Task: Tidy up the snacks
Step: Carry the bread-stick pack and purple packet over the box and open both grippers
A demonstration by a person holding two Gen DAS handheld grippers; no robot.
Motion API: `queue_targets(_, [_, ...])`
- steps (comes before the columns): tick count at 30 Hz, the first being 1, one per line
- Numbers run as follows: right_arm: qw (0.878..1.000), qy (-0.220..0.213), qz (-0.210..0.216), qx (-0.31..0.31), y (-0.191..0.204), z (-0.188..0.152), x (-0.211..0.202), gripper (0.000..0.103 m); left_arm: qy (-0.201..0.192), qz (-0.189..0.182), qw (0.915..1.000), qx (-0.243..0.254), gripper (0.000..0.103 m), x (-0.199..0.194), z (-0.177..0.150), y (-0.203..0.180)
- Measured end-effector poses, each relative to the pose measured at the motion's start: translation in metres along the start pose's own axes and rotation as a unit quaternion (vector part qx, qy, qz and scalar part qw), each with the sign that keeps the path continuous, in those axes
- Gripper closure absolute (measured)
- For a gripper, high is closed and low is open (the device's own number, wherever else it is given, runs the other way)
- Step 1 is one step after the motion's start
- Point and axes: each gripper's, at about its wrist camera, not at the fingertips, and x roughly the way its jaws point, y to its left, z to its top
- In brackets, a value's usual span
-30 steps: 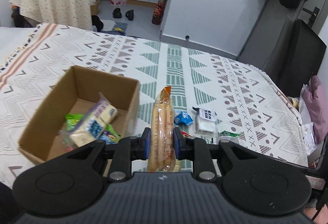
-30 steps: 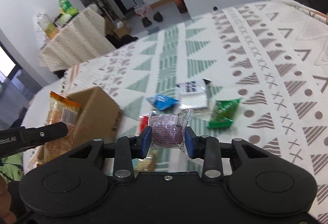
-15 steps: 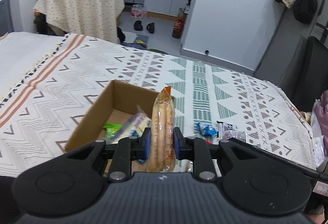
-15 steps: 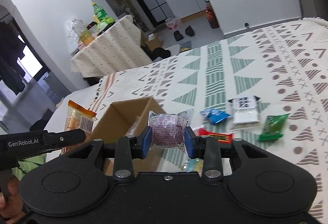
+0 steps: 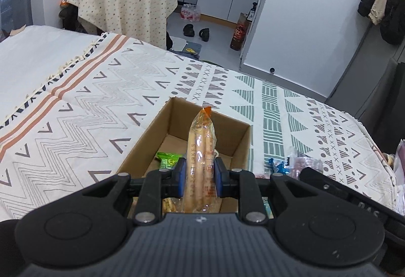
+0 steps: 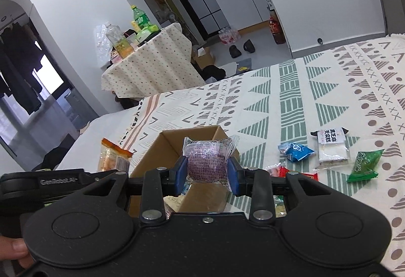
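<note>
My left gripper point(image 5: 198, 177) is shut on a long clear packet of orange sausage sticks point(image 5: 201, 150), held upright above the near end of the open cardboard box point(image 5: 152, 130). A green packet point(image 5: 168, 159) lies inside the box. My right gripper point(image 6: 206, 172) is shut on a round purple cake in clear wrap point(image 6: 206, 159), held over the same cardboard box point(image 6: 174, 136). In the right wrist view the sausage packet point(image 6: 114, 156) and the left gripper's black body point(image 6: 60, 182) show at the left.
Loose snacks lie on the patterned bedspread right of the box: a blue packet point(image 6: 295, 149), a white packet with black print point(image 6: 331, 144), a green packet point(image 6: 364, 163), a red one point(image 6: 291, 173). A cloth-covered table point(image 5: 121, 3) stands beyond the bed.
Both grippers have moved left over the box, each still holding its snack. The box now sits straight ahead of both, and the loose snacks have slid to the right of view.
</note>
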Motion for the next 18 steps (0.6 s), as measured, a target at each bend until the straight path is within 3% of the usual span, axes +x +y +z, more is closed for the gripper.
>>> queue_targets(12, [1.0, 0.02, 0.011, -0.005, 0.024, 0.004, 0.026, 0.069, 0.022, -0.011, 0.9991, -0.035, 0.081, 0.031, 0.004, 0.026])
queue_targets(18, [0.999, 0.043, 0.015, -0.021, 0.037, 0.001, 0.045, 0.069, 0.032, 0.006, 0.9986, -0.041, 0.077, 0.042, 0.01, 0.044])
